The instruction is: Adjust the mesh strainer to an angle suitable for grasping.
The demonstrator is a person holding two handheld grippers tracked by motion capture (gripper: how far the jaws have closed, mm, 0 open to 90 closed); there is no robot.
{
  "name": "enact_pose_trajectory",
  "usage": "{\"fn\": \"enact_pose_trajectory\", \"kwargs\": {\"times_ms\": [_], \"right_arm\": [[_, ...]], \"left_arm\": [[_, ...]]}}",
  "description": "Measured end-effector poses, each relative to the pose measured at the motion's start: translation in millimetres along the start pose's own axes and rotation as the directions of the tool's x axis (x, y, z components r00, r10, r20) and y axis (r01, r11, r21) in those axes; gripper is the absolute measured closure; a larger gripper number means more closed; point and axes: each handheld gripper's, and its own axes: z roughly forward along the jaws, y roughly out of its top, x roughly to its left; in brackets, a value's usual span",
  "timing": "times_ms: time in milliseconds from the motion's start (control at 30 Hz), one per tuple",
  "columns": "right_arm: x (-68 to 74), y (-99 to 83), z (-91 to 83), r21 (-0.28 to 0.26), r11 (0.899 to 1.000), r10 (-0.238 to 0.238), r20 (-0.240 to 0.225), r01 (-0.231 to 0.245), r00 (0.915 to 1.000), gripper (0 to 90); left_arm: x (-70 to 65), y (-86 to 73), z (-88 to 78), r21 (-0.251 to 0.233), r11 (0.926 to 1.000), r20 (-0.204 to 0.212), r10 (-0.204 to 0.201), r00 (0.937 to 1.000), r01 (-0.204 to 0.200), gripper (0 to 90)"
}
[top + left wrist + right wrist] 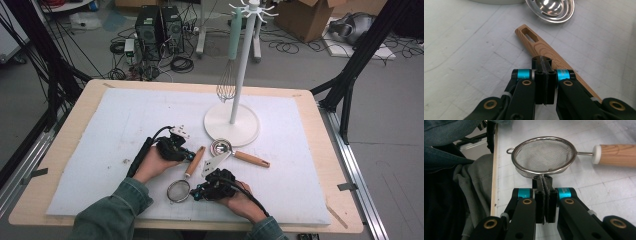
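A small mesh strainer (178, 191) with a wooden handle (195, 161) lies on the white mat. My left gripper (189, 155) is shut, its tips resting over the handle's middle; the slotted handle end (530, 36) runs out from under the left gripper (541, 60). My right gripper (196, 193) is shut too. Its tips (541, 179) touch the near rim of the strainer's basket (544, 153); I cannot tell whether they pinch the rim. A metal scoop (220, 148) with a wooden handle (252, 160) lies just beyond.
A white stand (231, 125) with a tall pole rises at the mat's far middle, and a whisk (227, 85) with a mint handle hangs from its top hooks. The scoop's bowl (551, 10) lies close ahead of the left gripper. The table's front edge (494, 170) runs beside the strainer.
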Motion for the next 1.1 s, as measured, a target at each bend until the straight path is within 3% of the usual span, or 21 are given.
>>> {"fn": "enact_pose_trajectory", "kwargs": {"times_ms": [300,400,1100], "right_arm": [[4.9,-1.3,7.3,0.046,0.999,-0.008,-0.019,0.009,0.9998,89.6],[6.0,1.8,11.9,0.046,0.999,-0.018,-0.023,0.019,0.9996,89.6],[11.6,34.5,45.9,0.041,0.998,-0.053,-0.002,0.053,0.9986,89.6]], "left_arm": [[-4.4,4.0,1.8,0.013,0.9998,0.014,0.016,0.9998,-0.016,89.6],[-5.9,8.1,0.6,0.01,0.9994,0.019,0.034,0.9993,-0.034,89.6],[-4.7,7.1,-6.3,0.038,0.9983,0.028,0.044,0.9986,-0.045,89.6]]}}
